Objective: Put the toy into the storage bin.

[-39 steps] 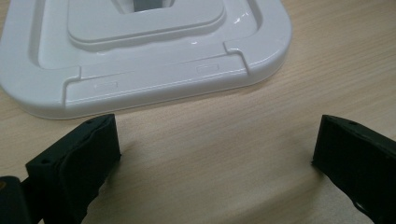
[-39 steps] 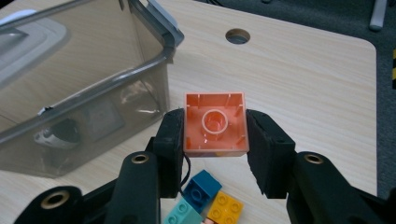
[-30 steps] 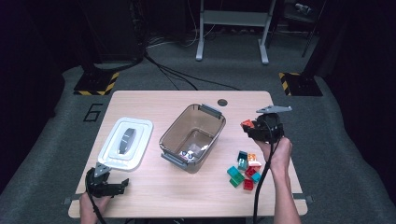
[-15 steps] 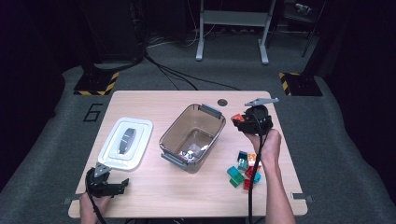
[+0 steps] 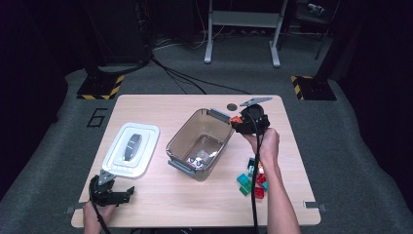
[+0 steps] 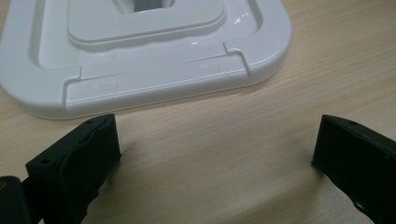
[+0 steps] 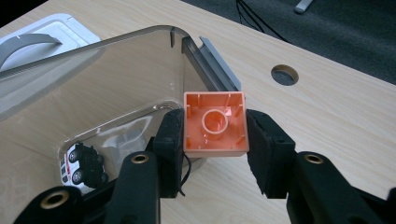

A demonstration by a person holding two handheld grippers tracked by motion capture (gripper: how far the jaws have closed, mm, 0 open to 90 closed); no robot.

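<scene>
An orange block [image 7: 215, 123], hollow underside showing, sits clamped between the jaws of the right gripper [image 5: 239, 122], held just at the far right corner of the clear bin [image 5: 181, 137], near the bench's [image 5: 160, 105] back edge. What looks like a small toy car [image 7: 80, 164] lies on the bin's floor. More coloured blocks [image 5: 253, 178] cluster toward the right front. The left gripper [image 5: 113, 191], jaws wide apart on nothing, rests at the front left corner beside the white lid [image 6: 140, 60]
</scene>
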